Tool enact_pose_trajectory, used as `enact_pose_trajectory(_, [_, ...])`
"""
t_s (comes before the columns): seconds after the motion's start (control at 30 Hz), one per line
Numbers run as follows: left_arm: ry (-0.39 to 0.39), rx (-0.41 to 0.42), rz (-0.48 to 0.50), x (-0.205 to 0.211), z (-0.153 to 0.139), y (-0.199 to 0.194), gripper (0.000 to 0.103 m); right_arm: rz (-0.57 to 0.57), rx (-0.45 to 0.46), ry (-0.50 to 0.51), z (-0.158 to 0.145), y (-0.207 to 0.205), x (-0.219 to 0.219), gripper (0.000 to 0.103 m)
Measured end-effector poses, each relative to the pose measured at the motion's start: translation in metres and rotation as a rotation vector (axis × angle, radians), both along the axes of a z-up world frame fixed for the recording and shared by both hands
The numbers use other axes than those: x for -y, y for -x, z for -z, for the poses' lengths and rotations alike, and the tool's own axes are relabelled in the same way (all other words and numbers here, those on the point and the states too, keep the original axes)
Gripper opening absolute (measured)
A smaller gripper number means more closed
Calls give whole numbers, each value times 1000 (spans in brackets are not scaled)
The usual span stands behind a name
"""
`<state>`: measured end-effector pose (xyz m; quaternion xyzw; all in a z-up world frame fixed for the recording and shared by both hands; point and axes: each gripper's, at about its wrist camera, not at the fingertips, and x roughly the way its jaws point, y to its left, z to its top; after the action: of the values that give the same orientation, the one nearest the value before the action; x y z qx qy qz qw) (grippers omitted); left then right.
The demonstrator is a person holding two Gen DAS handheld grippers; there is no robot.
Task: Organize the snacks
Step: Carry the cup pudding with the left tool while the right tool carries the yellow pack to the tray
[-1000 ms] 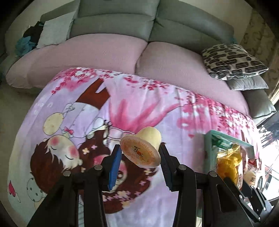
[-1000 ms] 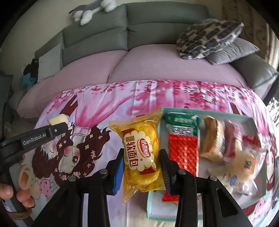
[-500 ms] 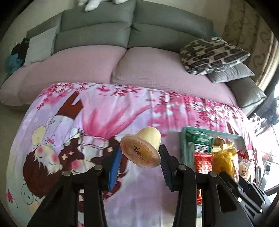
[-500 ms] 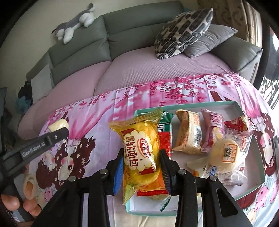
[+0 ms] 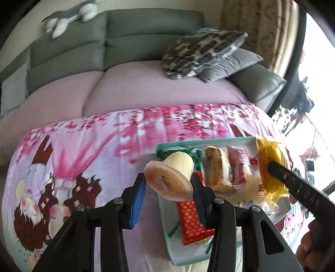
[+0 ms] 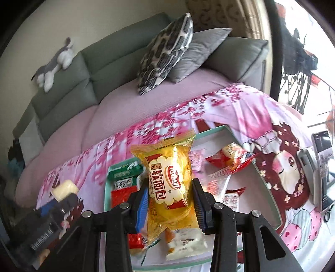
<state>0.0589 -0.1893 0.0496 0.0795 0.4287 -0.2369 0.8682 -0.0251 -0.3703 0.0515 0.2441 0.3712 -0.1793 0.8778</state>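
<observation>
In the left wrist view, the left gripper (image 5: 168,188) has one jelly cup (image 5: 170,175) between its blue pads, the jaws closed partway onto it. The cup lies tilted, its round foil lid facing the camera and its pale body pointing away from the jaws. Beyond and to the right of the jaws sits one teal tray (image 5: 165,226) on the pink cartoon blanket (image 5: 83,146). Just past the right jaw lies one red wafer pack (image 5: 191,221); farther right, two wrapped cakes (image 5: 215,171) stand side by side. At the far right, the right gripper (image 5: 276,167) holds one yellow bread packet (image 5: 270,163) above the tray. Far ahead of the jaws are a grey sofa (image 5: 136,41) with two cushions (image 5: 201,52) and one plush toy (image 5: 69,18).

In the right wrist view, the right gripper's jaws are pressed against both sides of that yellow bread packet, which stands upright between them. The tray lies beneath and beyond the jaws, holding one green-labelled pack (image 6: 125,173) left of the jaws and several red-and-clear wrappers (image 6: 228,157) to the right, too blurred to count. The left gripper with its cup shows at the lower left.
</observation>
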Motion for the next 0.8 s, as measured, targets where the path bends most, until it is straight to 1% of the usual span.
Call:
enact_pose_trajectory(0.2, [-15, -12, 50, 26, 11, -1, 45, -9, 38, -6, -5, -1, 8, 41])
enact_pose_trajectory(0.33, [-31, -26, 41, 31, 21, -8, 45, -52, 60, -20, -4, -13, 1, 41])
enact_pose_trajectory(0.4, [-36, -38, 31, 32, 25, -14, 45, -71, 58, -33, 0, -20, -2, 41])
enact_pose_trajectory(0.5, [-34, -47, 28, 35, 29, -19, 45, -87, 42, -20, 6, -27, -9, 41])
enact_pose_trajectory(0.8, [-43, -63, 63, 54, 40, -23, 45, -86, -11, -29, 22, -35, -7, 41])
